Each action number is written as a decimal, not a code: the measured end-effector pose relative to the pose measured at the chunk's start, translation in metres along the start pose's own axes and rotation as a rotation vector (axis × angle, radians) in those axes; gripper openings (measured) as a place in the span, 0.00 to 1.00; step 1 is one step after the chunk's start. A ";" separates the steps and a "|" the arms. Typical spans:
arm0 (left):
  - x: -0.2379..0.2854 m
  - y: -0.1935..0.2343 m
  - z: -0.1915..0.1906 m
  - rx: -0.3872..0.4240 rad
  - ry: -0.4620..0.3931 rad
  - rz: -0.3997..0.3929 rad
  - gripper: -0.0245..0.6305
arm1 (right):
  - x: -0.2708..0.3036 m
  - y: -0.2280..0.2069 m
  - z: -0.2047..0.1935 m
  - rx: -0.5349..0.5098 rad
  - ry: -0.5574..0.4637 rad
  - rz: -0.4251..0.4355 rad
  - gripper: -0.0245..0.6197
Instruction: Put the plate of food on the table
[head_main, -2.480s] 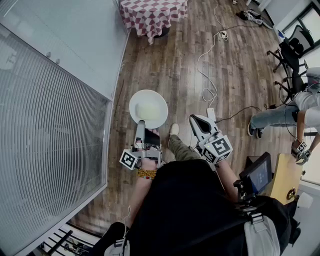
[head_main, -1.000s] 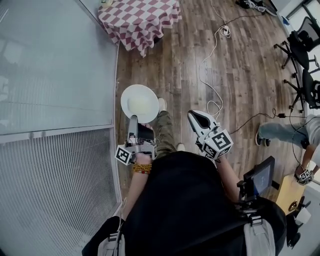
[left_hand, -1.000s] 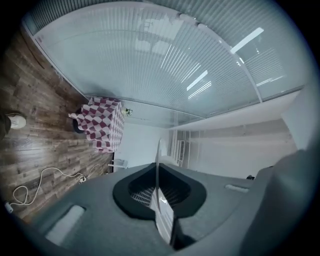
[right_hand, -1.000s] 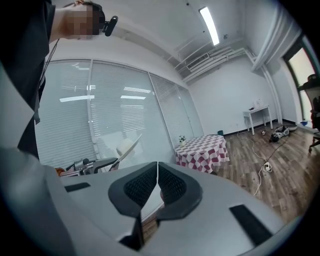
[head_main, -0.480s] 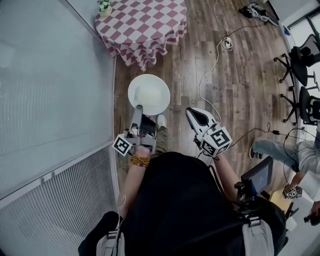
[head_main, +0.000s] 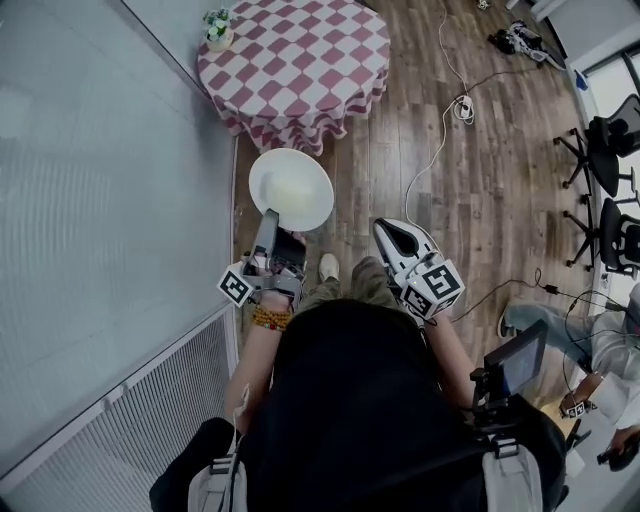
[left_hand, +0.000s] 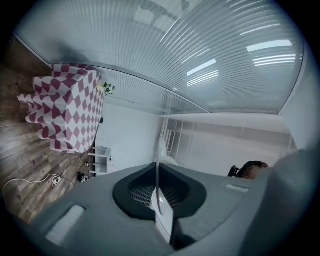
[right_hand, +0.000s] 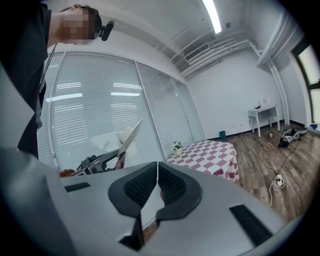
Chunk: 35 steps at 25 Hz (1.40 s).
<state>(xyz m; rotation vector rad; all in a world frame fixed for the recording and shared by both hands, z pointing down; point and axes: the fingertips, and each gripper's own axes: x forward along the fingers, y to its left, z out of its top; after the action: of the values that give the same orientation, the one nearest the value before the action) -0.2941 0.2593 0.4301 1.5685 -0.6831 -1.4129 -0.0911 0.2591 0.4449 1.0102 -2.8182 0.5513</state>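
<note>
Head view: the left gripper (head_main: 271, 220), near the centre of the frame, clamps the near rim of a white plate (head_main: 300, 172) that carries a pale mound of food (head_main: 288, 192). The plate is held in the air over the wooden floor (head_main: 490, 210), just below the round table (head_main: 300, 60) with the red-and-white checked cloth at the top of the frame, its far edge close to the cloth's hem. A small potted plant (head_main: 218, 28) stands at the table's left edge. The left gripper view shows the plate edge-on, pinched between the two jaws. The right gripper (head_main: 392, 232), right of centre, is clenched on nothing, its jaws pressed together in the right gripper view. A white cable (head_main: 437, 150) trails across the floor at upper right
</note>
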 end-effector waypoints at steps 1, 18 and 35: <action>0.009 0.002 0.003 -0.004 0.000 -0.015 0.05 | 0.004 -0.008 0.003 0.004 -0.005 -0.008 0.06; 0.286 0.061 0.040 0.097 -0.035 -0.263 0.05 | 0.114 -0.243 0.086 0.096 -0.060 -0.057 0.06; 0.640 0.031 0.101 0.212 -0.144 -0.437 0.05 | 0.177 -0.385 0.149 0.127 -0.089 -0.053 0.06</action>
<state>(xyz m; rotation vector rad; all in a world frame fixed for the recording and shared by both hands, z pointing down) -0.2607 -0.3279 0.1569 1.8744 -0.6119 -1.8355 0.0186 -0.1759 0.4602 1.1569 -2.8545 0.7035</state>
